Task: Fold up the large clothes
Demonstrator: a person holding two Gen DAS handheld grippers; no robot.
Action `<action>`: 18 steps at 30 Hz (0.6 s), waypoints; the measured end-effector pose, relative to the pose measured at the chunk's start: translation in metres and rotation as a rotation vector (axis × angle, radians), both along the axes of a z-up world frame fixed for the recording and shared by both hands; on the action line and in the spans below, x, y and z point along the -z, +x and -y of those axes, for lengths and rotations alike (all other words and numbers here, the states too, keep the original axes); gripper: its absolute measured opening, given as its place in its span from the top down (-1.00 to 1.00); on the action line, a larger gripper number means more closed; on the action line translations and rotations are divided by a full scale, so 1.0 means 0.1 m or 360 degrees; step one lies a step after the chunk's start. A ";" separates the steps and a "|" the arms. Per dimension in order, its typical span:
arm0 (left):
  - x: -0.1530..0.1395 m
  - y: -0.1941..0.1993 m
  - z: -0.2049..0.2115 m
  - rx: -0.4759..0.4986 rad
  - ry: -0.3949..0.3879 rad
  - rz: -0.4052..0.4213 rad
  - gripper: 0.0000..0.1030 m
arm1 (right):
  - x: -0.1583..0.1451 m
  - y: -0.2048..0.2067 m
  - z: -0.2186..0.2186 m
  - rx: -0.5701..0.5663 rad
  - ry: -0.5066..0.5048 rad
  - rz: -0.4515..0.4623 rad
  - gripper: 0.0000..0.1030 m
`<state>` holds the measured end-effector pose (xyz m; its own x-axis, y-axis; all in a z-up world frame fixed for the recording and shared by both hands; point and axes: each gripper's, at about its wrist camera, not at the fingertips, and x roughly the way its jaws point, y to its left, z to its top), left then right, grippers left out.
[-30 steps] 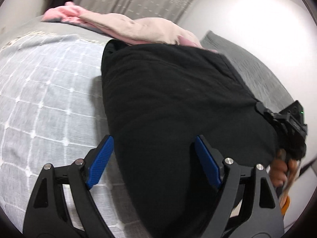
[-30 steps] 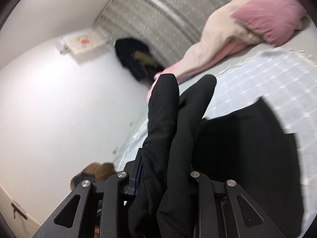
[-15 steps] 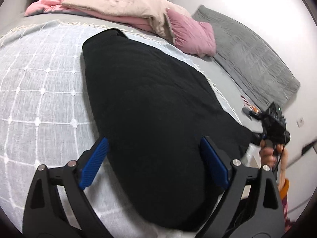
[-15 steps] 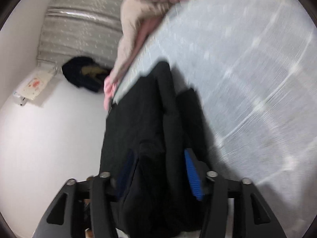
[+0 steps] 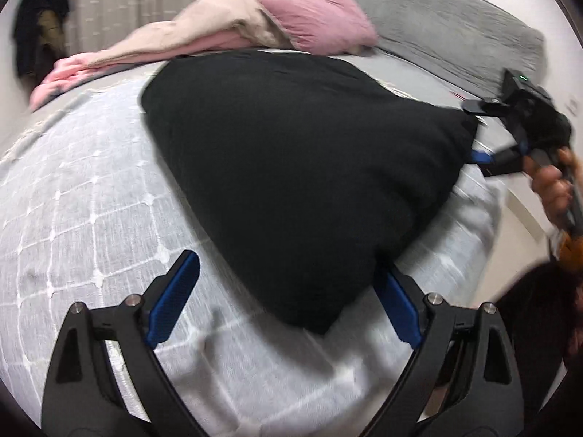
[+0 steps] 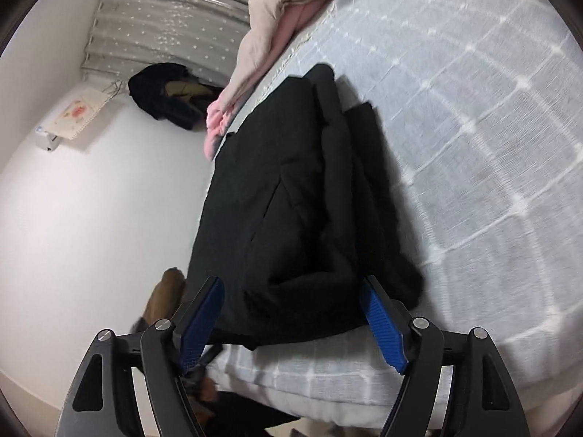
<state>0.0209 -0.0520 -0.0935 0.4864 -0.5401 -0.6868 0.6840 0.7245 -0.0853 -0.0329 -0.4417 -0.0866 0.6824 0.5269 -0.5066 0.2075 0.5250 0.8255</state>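
- Our left gripper (image 5: pixel 288 298) stands spread wide, the black garment (image 5: pixel 298 167) lying on the bedspread (image 5: pixel 73 189) just ahead, between its fingers.
- Our right gripper (image 6: pixel 291 313) gapes too, the garment's folded end between its fingers.

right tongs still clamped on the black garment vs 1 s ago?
No. The right tongs now stand open with the black fabric garment released, lying on the grey checked bedspread.

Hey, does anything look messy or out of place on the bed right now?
The black garment lies folded near the bed's edge, but unevenly: in the right wrist view its layers are stepped rather than flush. Behind it, a beige and pink heap of bedding sits rumpled. Nothing looks spilled or damaged.
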 end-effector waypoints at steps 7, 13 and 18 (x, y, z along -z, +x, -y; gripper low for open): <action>-0.04 0.13 0.03 -0.0206 0.0215 0.0161 -0.23 | -0.23 0.09 -0.11 0.0175 -0.0109 0.0169 0.47; 0.14 0.11 0.01 -0.0144 0.0331 0.0161 -0.23 | 0.15 0.22 -0.18 0.0121 -0.0275 -0.0120 0.50; 0.00 0.05 -0.05 0.0052 0.0301 0.0113 -0.19 | 0.08 0.15 -0.17 0.0051 -0.0312 -0.0040 0.38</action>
<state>0.0260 -0.0469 -0.0932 0.5216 -0.4211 -0.7421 0.7068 0.7004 0.0994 -0.0183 -0.4243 -0.0944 0.6831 0.3946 -0.6146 0.2462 0.6677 0.7025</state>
